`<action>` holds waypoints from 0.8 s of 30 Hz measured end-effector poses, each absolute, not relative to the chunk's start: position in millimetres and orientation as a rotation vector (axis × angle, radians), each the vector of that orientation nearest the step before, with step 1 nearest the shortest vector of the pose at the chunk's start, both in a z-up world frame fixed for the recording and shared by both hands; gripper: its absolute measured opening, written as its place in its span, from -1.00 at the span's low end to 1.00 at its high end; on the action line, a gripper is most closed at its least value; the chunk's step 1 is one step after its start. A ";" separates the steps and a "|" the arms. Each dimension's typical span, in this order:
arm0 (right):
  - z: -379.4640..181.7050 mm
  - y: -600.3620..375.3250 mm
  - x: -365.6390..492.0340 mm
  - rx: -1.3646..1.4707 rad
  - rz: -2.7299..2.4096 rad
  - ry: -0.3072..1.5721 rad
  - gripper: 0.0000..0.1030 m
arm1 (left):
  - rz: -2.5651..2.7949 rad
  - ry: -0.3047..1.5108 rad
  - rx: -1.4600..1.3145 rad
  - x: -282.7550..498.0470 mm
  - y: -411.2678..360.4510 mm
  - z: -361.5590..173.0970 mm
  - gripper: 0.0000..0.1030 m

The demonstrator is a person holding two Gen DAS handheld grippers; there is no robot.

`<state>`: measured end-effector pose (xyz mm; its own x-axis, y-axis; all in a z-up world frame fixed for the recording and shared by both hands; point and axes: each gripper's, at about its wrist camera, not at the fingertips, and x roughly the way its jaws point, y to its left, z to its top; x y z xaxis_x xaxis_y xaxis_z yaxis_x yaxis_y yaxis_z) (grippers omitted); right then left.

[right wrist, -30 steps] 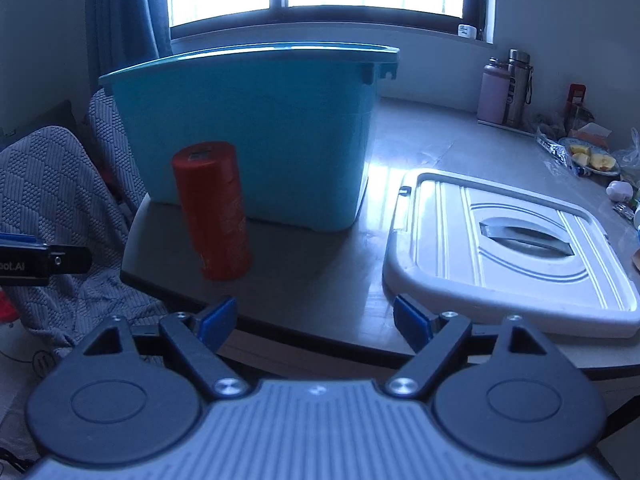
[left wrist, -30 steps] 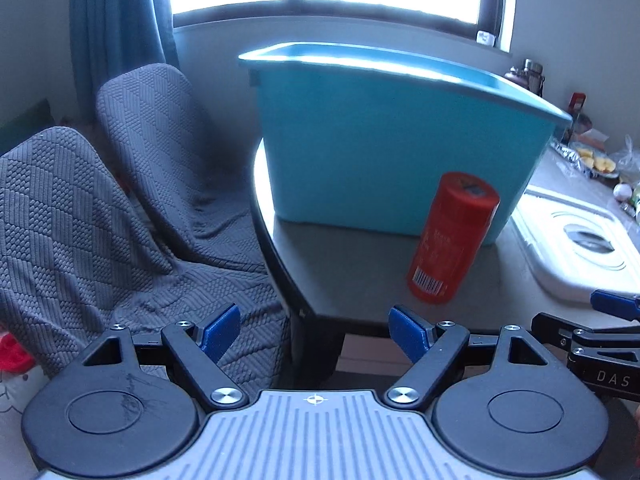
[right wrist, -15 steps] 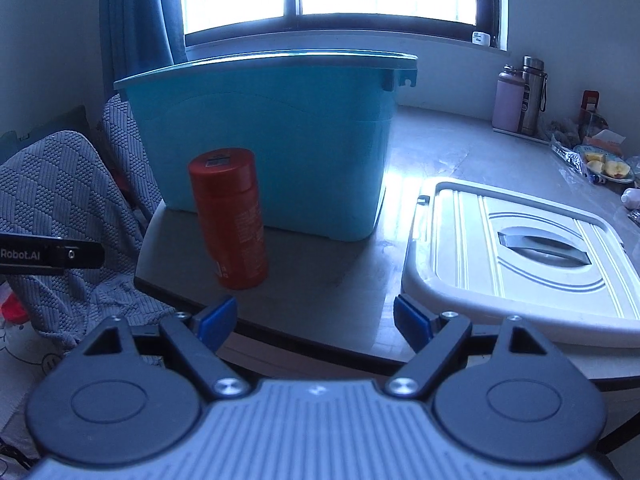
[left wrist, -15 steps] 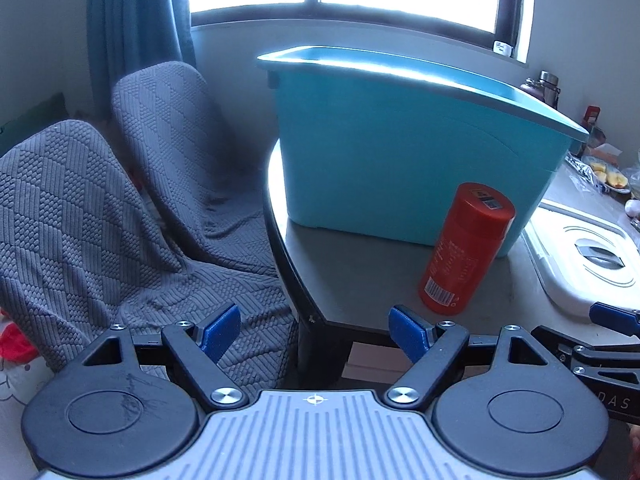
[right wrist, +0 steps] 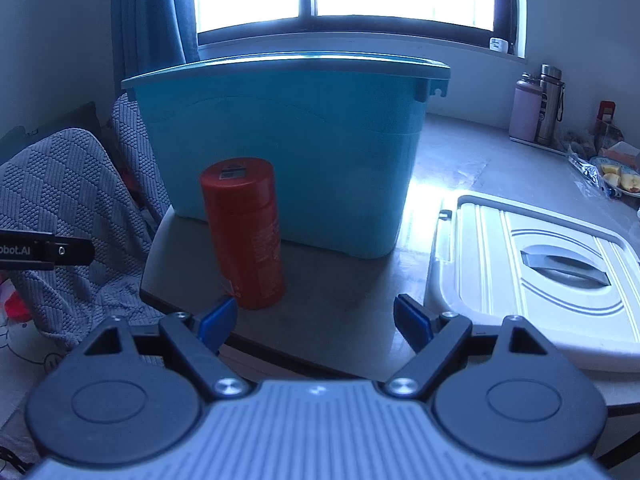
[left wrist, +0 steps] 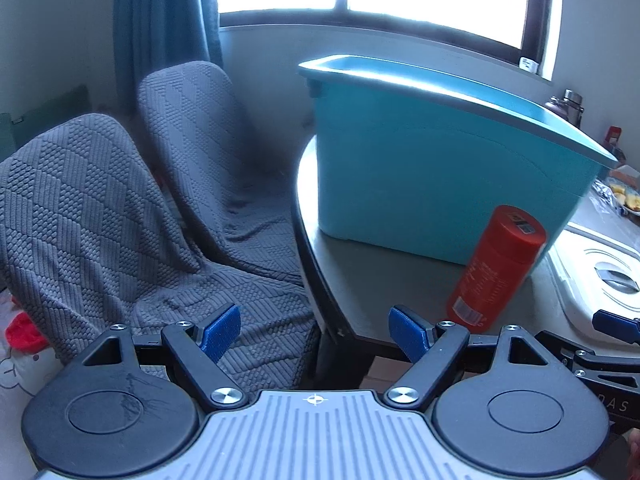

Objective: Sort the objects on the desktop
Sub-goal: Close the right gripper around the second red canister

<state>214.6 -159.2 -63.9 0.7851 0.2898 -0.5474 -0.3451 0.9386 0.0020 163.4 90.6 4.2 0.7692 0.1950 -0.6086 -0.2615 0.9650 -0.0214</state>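
Since a second ago both cameras have swung rightward and in a little: the red canister (right wrist: 244, 236) now sits nearer the right gripper's (right wrist: 316, 316) centre line, and in the left view it has slid toward the right edge. The canister itself has not shifted on the table (right wrist: 344, 312).

Red cylindrical canister, lid on, standing upright near the table's front corner, just in front of the teal storage bin (right wrist: 288, 148). Bin open-topped; its white lid (right wrist: 540, 276) lies flat on the table to the right.

Right gripper: jaws apart, empty, short of the canister, which lies just left of its left jaw. Left gripper (left wrist: 316, 330): jaws apart, empty, held off the table edge over the grey-covered chairs (left wrist: 120, 216).

Step in hand, as judged: approach, before the first pick. The canister looks to be the item to go into the bin.

Next move calls for shifting the right gripper left and forward so the jaws straddle the canister at mid-height, closing squarely on its smooth round wall, then lifting clear of the tall bin rim.
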 end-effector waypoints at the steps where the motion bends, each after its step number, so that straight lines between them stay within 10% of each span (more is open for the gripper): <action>1: -64.0 -157.9 215.9 -0.101 0.348 0.574 0.66 | 0.252 0.648 -0.110 164.3 91.9 4.1 0.62; 24: -66.9 -124.7 252.0 -0.127 0.428 0.583 0.66 | 0.328 0.653 -0.137 189.3 119.6 2.7 0.62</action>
<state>252.0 -124.7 -66.9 0.7501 0.3556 -0.5575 -0.4261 0.9047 0.0038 189.3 119.6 2.7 0.7452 0.2562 -0.6157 -0.3413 0.9397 -0.0221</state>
